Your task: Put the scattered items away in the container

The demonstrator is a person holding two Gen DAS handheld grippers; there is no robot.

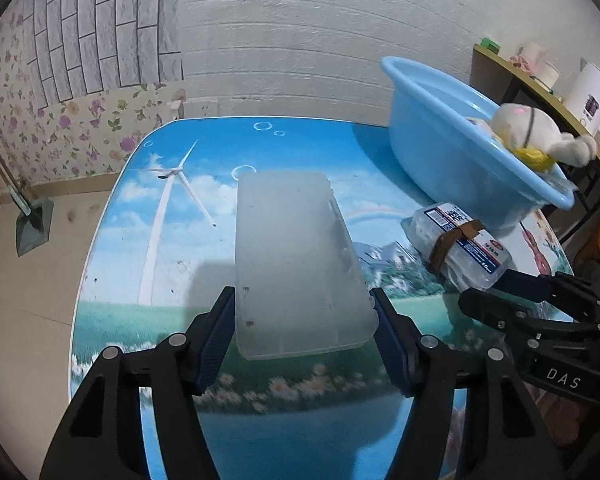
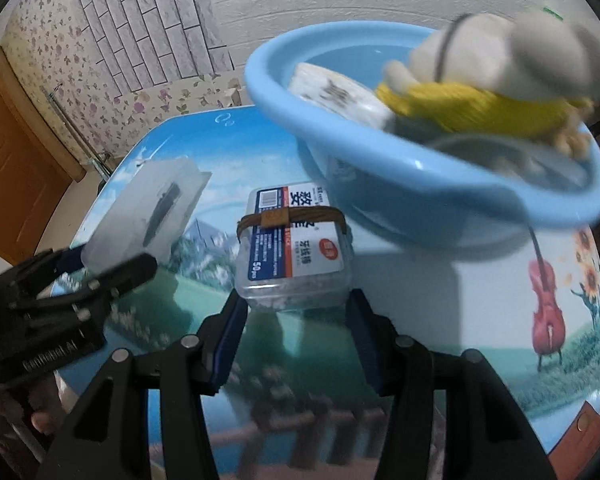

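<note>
Frosted plastic case (image 1: pixel 300 264) pinched in the left gripper (image 1: pixel 304 332), labelled floss-pick box (image 2: pixel 296 248) clamped in the right gripper (image 2: pixel 296 340) — both lifted, seemingly bound for the blue basin (image 2: pixel 440 200) just beyond, plush toy (image 2: pixel 500 56) already inside.

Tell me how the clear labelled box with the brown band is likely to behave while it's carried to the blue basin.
The clear labelled box looks rigid: flat walls, square corners, so it likely won't flex in the right tongs. It's probably light, seemingly filled with small white pieces. Smooth plastic may slip, and held by one end, it could tilt. The brown band should keep it closed.
</note>
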